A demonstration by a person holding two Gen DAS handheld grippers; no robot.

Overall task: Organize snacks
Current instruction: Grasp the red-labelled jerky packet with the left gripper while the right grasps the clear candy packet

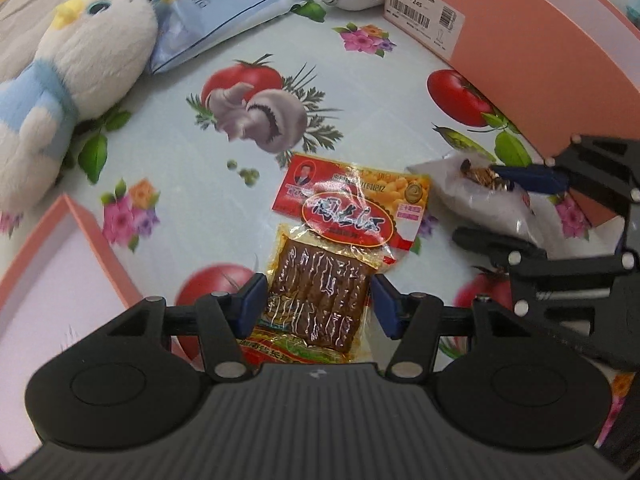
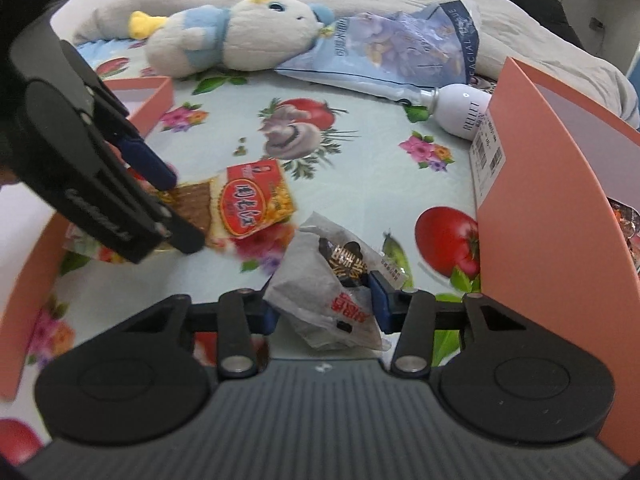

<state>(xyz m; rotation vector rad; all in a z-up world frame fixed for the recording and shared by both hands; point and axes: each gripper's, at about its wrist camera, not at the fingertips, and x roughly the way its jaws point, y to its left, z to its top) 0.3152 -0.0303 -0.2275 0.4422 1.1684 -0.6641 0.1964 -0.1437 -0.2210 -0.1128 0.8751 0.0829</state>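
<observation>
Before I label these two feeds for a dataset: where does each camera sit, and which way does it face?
Left wrist: on the left gripper, looking down its fingers at the red snack packet; the right gripper shows at right.
Right wrist: on the right gripper, facing the white snack packet; the left gripper shows at left.
Shared: both packets, plush toy, pink box.
</observation>
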